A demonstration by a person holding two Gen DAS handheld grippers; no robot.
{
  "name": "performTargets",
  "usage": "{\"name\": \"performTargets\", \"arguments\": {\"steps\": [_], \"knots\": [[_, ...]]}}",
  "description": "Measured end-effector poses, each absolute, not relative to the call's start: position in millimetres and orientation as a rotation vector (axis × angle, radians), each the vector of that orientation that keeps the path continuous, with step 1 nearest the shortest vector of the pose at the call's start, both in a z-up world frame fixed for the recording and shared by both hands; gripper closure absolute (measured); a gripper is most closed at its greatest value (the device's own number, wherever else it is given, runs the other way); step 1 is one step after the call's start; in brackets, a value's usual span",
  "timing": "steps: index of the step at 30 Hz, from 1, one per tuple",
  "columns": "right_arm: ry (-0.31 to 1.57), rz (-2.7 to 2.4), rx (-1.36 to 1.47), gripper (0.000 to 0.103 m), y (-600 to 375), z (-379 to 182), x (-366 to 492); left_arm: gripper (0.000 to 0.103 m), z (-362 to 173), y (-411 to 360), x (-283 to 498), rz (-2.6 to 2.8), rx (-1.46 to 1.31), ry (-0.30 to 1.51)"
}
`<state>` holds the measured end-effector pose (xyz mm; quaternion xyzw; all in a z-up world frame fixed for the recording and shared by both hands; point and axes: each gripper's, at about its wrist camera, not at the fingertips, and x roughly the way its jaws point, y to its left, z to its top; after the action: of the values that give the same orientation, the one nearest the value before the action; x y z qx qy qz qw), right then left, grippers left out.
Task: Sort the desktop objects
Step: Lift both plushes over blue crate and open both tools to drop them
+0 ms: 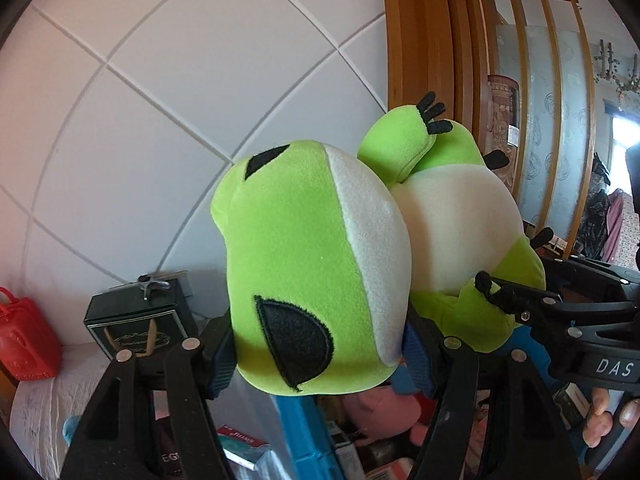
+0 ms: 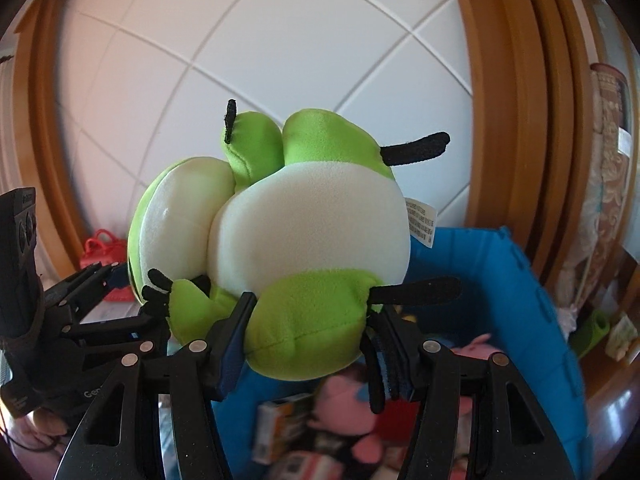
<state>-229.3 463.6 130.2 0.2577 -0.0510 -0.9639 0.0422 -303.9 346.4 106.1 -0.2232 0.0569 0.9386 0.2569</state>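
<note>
Both jaws clamp the frog plush (image 1: 320, 280); its tag (image 2: 422, 224) print is perhaps too blurred to read.

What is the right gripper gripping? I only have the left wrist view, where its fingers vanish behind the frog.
Observer: The right gripper is clamped on the frog's green lower end, below the white belly.
Operator: What lies under the frog?
Observer: An open blue bin; its wall rises at the frog's right.
Operator: Any tag on the frog?
Observer: Yes, a white label sticks out from its side.
</note>
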Motion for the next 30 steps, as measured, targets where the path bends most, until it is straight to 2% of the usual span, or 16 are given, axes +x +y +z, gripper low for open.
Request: {"name": "performTargets", "arguments": {"steps": [6, 12, 15, 21, 26, 29, 30], "knots": [[-0.21, -2.928, 0.892, 0.045, 533.7, 116.1, -276.9, 0.035, 87.5, 417.1, -361.5, 2.49, -0.765, 0.177], [-0.423, -2.888, 1.034, 0.045, 594.7, 66.8, -331.8, 0.035, 38.3, 475.6, -398.2, 2.47, -0.909, 0.289], [-0.438, -2.89, 1.164, 0.045, 609.6, 44.9, -346.9, 0.035, 16.7, 492.9, -402.7, 2.441, -0.953, 0.321], [-0.527, -2.852, 1.263, 0.045, 622.7, 21.3, -360.7, 0.034, 1.7, 498.1, -409.0, 2.41, -1.015, 0.367], [-0.521, -2.844, 1.306, 0.045, 628.9, 14.4, -378.5, 0.027, -4.1, 493.5, -418.7, 2.391, -1.109, 0.329], [-0.487, -2.884, 1.321, 0.041, 630.1, 15.5, -381.2, 0.027, -6.5, 494.4, -418.2, 2.395, -1.121, 0.371], [-0.466, -2.9, 1.327, 0.034, 631.9, 16.5, -382.2, 0.027, -6.4, 495.7, -416.2, 2.404, -1.104, 0.395]]}}
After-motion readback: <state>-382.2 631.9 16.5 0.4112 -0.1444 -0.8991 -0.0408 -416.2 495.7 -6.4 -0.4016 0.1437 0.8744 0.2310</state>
